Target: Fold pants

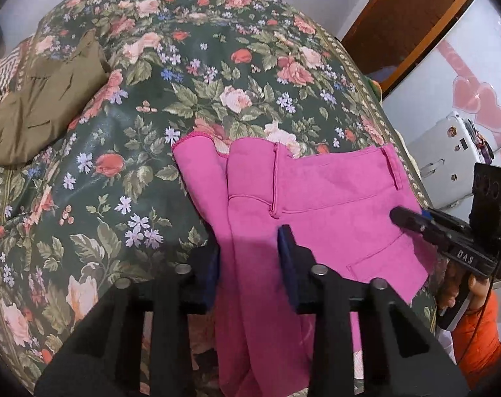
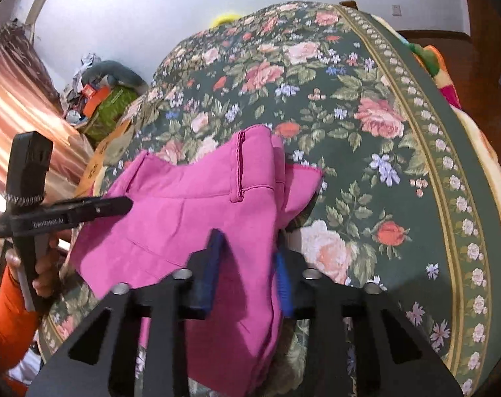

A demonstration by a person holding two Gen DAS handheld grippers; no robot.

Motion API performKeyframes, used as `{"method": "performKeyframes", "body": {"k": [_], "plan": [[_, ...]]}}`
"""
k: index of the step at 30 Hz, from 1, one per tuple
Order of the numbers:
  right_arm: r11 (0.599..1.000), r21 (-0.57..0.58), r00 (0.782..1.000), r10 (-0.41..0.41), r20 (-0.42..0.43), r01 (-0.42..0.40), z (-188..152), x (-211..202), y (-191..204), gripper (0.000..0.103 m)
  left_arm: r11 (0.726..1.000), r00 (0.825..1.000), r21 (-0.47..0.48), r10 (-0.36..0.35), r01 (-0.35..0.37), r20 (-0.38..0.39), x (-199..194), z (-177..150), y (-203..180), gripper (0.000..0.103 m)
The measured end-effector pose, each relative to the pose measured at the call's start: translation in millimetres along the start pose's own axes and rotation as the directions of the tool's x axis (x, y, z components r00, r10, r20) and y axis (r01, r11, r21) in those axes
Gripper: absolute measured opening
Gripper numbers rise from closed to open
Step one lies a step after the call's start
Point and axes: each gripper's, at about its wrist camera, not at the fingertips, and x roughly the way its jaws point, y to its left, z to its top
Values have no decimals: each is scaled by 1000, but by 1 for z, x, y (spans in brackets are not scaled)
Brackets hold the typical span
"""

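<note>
Left wrist view shows me the flowered bedspread [image 1: 217,66] carrying everything, an olive garment [image 1: 42,99] bunched at its far left edge. My pink pants [image 1: 333,198] lie at the near right edge, waistband flat, legs trailing off toward me, likely so I can lift them for a fold. My left gripper [image 1: 250,258] has cloth between its spread jaws; whether it's pinching, I can't tell. Same for my right gripper [image 2: 247,261].

The pants [image 1: 319,195] were solid pink; the bedspread [image 1: 190,76] was dark green with pink roses (border beaded); the other garment [image 1: 42,102] was olive.
</note>
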Motion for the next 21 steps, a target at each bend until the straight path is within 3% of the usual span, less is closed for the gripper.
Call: {"method": "performKeyframes", "body": {"k": [5,10,17,21], "plan": [[999,-48,998,-10,55,13,11,-15,17,11,999,998,42,17,-20,60,-22,-3,-10,20],[992,-124,993,-15,115,30,27,-35,48,11,996,986,68,53,-64,160,-58,-1,-13,18],[975,-217,980,9,199,35,61,-49,99,10,989,940,68,104,-133,325,-127,8,3,18],[962,-270,973,35,228,29,83,-45,133,10,984,912,41,145,-173,383,-154,18,23,18]]}}
